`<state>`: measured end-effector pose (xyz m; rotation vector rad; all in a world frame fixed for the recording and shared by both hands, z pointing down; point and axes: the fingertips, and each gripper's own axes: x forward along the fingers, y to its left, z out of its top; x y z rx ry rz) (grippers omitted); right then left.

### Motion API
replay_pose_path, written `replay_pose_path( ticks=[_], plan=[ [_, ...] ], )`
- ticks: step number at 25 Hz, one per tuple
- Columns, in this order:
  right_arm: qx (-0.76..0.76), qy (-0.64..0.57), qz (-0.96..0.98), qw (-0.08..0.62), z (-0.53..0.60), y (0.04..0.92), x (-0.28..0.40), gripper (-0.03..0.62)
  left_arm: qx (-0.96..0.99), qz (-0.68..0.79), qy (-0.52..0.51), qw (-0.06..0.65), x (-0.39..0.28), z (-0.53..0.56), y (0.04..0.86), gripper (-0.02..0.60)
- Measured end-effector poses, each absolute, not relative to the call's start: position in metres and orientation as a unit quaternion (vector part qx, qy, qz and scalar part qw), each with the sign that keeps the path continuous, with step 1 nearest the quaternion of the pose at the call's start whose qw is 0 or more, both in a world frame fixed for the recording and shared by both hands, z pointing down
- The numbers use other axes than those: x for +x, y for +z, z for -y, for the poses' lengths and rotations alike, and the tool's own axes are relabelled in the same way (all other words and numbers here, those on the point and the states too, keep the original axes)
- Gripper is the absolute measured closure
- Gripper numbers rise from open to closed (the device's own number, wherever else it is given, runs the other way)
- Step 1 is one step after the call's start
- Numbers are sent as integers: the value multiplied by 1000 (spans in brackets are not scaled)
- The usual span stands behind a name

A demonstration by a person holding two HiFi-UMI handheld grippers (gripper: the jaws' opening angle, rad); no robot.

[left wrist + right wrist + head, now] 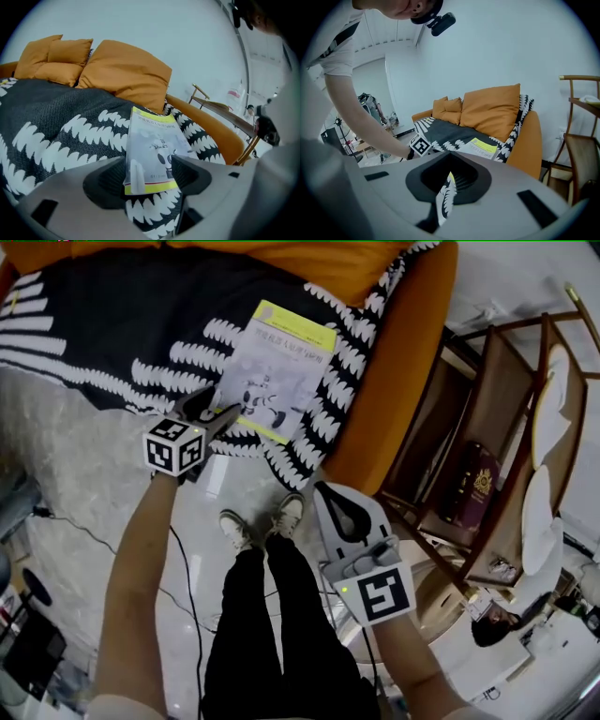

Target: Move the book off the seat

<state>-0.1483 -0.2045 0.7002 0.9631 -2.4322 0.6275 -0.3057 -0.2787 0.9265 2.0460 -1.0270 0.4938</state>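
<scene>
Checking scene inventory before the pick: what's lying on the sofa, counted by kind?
book: 1
black-and-white blanket: 1
orange cushions: 4
Total: 6

Orange cushions against white wall; black-white throw spread flat; wooden rack on pale floor, maroon volume inside.

Book, closed, pale grey cover with a yellow far edge, is lying flat, face up. It is resting on the black-and-white throw covering the orange seat, toward its right end.
</scene>
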Motion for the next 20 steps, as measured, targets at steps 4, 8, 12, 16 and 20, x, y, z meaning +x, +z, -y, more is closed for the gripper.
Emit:
replay_pose_path(
  ticks=[4,8,12,16,20],
  plan=[
    [352,228,881,217,205,711,-144,574,807,375,189,415,-302,285,939,278],
    [349,234,881,217,202,725,-146,574,804,358,182,439,-301,292,946,278],
    [344,238,882,219,197,726,-151,574,796,340,119,487,-300,294,931,310],
    [336,235,886,216,198,718,-152,574,808,298,63,505,-283,285,895,357],
    [337,230,887,218,201,715,-154,574,809,268,109,511,-251,285,913,357]
  ],
)
